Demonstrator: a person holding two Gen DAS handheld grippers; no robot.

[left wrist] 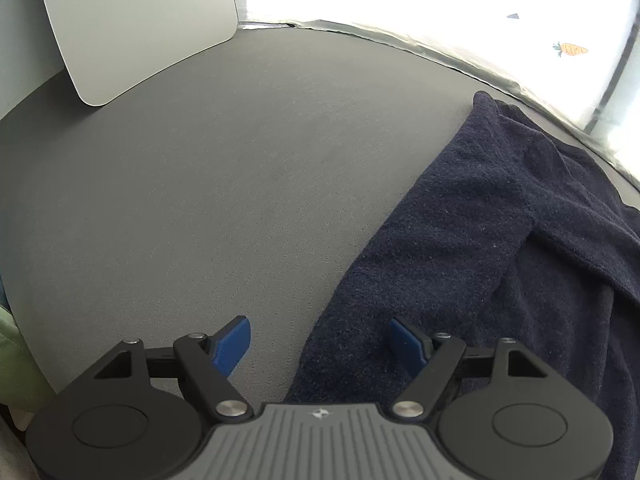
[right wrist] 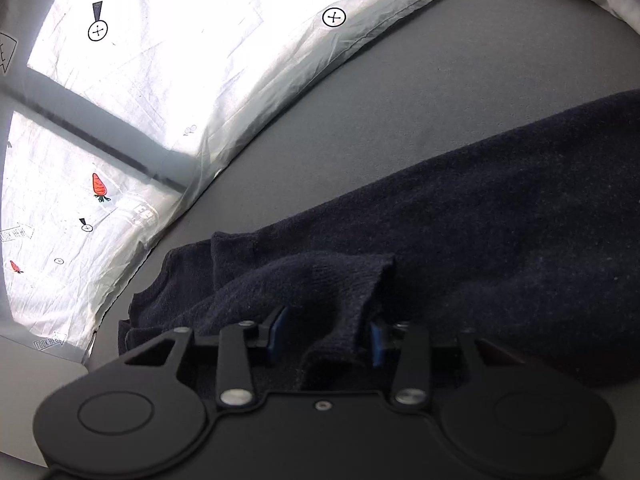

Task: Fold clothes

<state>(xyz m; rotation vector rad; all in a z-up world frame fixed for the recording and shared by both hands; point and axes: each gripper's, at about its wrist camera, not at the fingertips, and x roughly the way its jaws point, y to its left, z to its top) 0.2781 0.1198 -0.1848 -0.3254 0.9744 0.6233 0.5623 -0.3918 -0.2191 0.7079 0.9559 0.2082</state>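
Observation:
A dark navy knit garment [left wrist: 480,224] lies on the grey table [left wrist: 224,184], filling the right side of the left wrist view. My left gripper [left wrist: 320,340] is open and empty; it straddles the garment's left edge, its right blue finger over the cloth and its left one over bare table. In the right wrist view the same garment [right wrist: 480,208] stretches across the table. My right gripper [right wrist: 326,334] has a bunched fold of the garment [right wrist: 332,280] between its blue pads, with the pads still well apart around it.
A closed silver laptop [left wrist: 136,24] lies at the table's far left. A bright white printed sheet [right wrist: 160,80] with carrots and "LOOK HERE" marks hangs along the table's far edge [left wrist: 400,40]. Something green [left wrist: 12,352] sits at the left edge.

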